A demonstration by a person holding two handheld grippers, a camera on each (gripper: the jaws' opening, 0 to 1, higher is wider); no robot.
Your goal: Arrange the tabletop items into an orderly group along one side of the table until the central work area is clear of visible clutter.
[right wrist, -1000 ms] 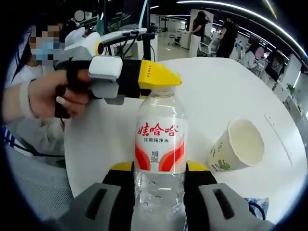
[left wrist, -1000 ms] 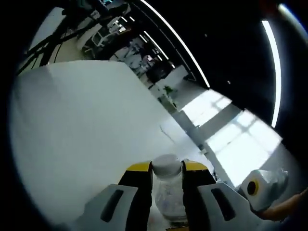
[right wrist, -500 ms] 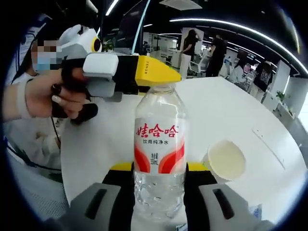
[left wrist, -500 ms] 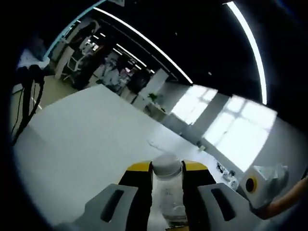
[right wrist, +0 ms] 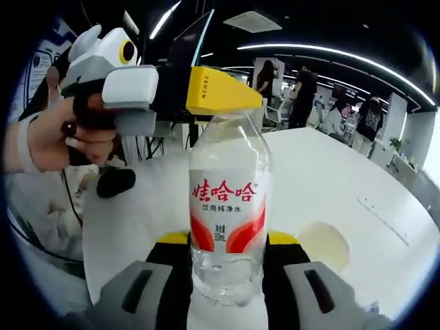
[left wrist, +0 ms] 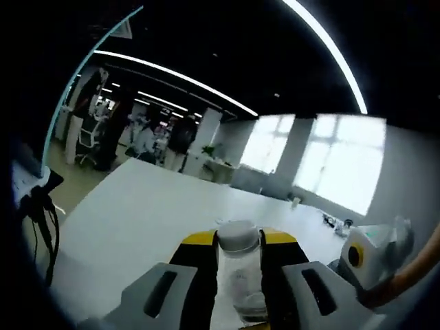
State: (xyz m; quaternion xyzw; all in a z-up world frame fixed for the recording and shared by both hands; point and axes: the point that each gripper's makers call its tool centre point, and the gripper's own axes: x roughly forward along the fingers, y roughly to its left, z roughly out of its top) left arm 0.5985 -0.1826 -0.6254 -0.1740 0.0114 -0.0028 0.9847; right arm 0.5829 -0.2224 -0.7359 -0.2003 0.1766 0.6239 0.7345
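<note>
A clear water bottle (right wrist: 229,216) with a red and white label stands upright above the round white table (right wrist: 323,172). The right gripper (right wrist: 229,247) clamps its lower body, and the left gripper (left wrist: 238,242), held by a hand (right wrist: 55,134), clamps its white cap (left wrist: 238,236). A paper cup (right wrist: 326,244) sits on the table just right of the bottle.

Open-plan office around a white counter (left wrist: 151,213)

Long ceiling light strips (left wrist: 323,48) cross a dark ceiling; bright windows (left wrist: 337,165) fill the far wall, and people (right wrist: 302,86) stand among desks and chairs (left wrist: 86,134) beyond the counter.
</note>
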